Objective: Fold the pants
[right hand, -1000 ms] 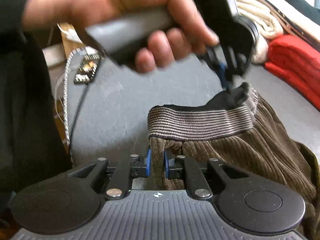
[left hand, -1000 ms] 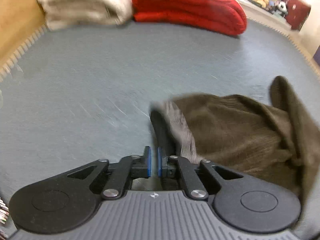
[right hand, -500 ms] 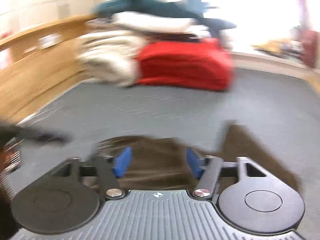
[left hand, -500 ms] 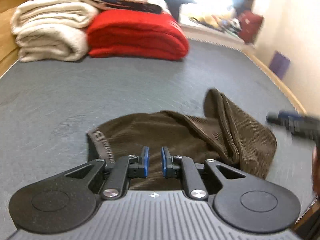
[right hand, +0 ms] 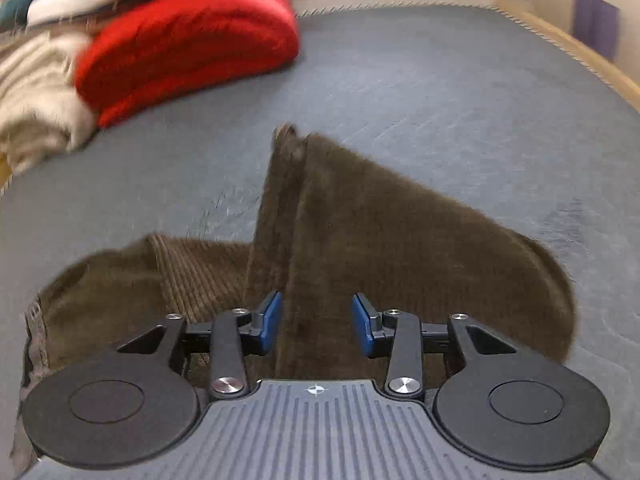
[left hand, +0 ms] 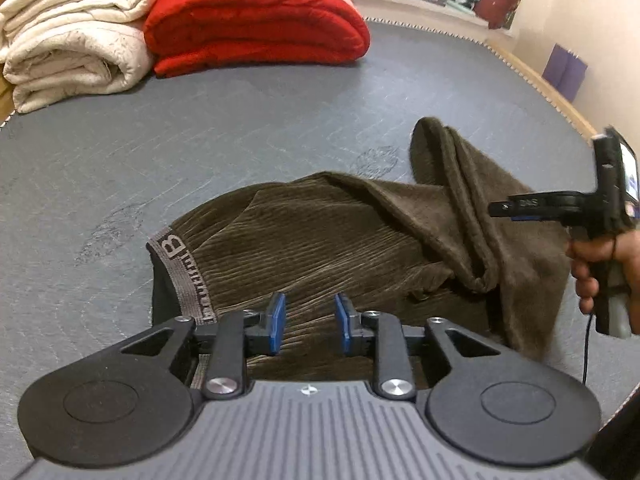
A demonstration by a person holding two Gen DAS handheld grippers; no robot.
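The brown corduroy pants point(left hand: 320, 240) are lying in a rumpled heap on the grey bed surface point(left hand: 240, 132), near its front edge. The striped elastic waistband point(left hand: 180, 268) is sitting at the left end of the heap in the left wrist view, with the dark inner lining showing beneath it. A folded ridge of fabric point(left hand: 452, 184) is standing up toward the right end and pointing away from the cameras.

The left tongs point(left hand: 308, 322) are hovering just above the corduroy beside the waistband; the jaws are opening, standing partly apart, and the blue pads point(left hand: 276, 320) are gripping nothing, with cloth visible only beneath the gap.

The right tongs point(right hand: 318, 326) are positioned over the other end of the pants point(right hand: 380, 240), in line with the raised ridge. Their jaws are closing, standing moderately apart, and the pads are pressing on no cloth. In the left wrist view the right tongs point(left hand: 504, 210) are appearing from the side, carried by the person's hand point(left hand: 600, 268).

A red folded blanket point(left hand: 256, 20) and cream folded blankets point(left hand: 76, 36) are lying side by side at the far end of the bed, well apart from the pants. The right wrist view is somewhat blurred.
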